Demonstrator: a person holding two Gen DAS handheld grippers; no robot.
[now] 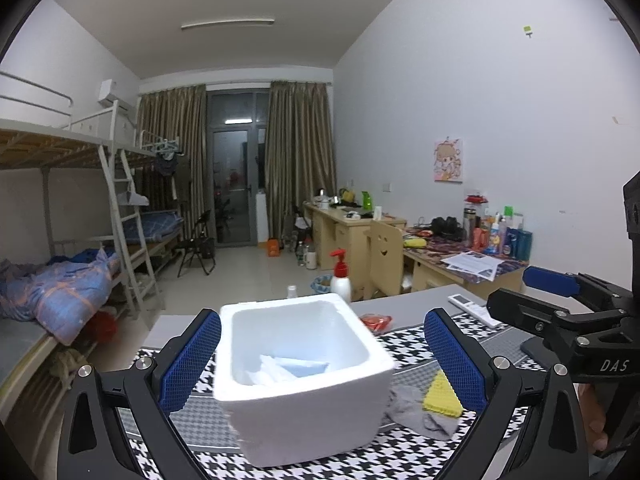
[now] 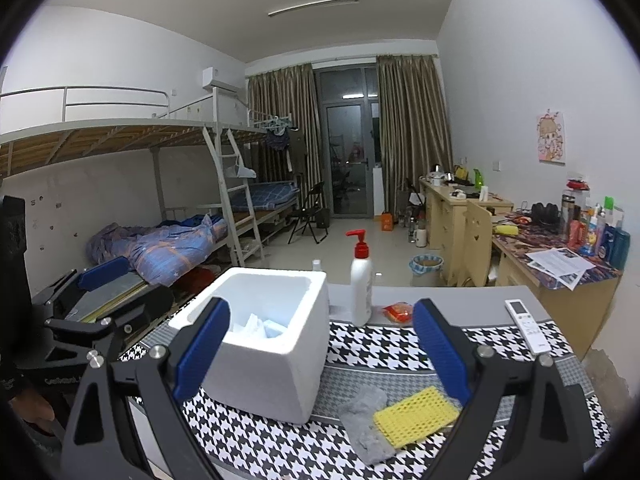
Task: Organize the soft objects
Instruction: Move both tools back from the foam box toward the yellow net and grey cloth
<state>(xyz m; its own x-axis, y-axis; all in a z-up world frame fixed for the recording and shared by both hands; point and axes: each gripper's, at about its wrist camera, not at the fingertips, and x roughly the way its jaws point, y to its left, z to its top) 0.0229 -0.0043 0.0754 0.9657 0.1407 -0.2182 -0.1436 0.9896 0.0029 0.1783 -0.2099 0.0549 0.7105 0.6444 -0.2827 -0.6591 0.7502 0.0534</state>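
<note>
Blue-padded fingers of the left gripper [image 1: 322, 364] frame the near edge of its view, spread wide and holding nothing. Between them sits a white foam box [image 1: 304, 384], open at the top, with pale soft items [image 1: 288, 368], white and light blue, already lying in its bottom. Just to the right of the box, near the right finger, a yellow waffle-textured sponge cloth [image 1: 440, 398] rests partly on a crumpled grey rag [image 1: 412, 408]; both lie on the black-and-white houndstooth mat [image 1: 404, 344].

From the right gripper [image 2: 322, 350], whose fingers are likewise spread and empty, the yellow cloth [image 2: 416, 416] and grey rag [image 2: 366, 420] lie low between its fingers, toward the right one, and the foam box [image 2: 268, 340] stands toward the left one.

Judging by this, sorting is partly done: some soft pieces are boxed, while the yellow cloth and grey rag remain outside, untouched.

Beyond the box stand a white pump bottle with a red top [image 2: 361, 280], a small red packet [image 2: 398, 312] and a white remote [image 2: 526, 326]. Farther off is a dormitory room with bunk beds [image 2: 168, 184] and desks.
</note>
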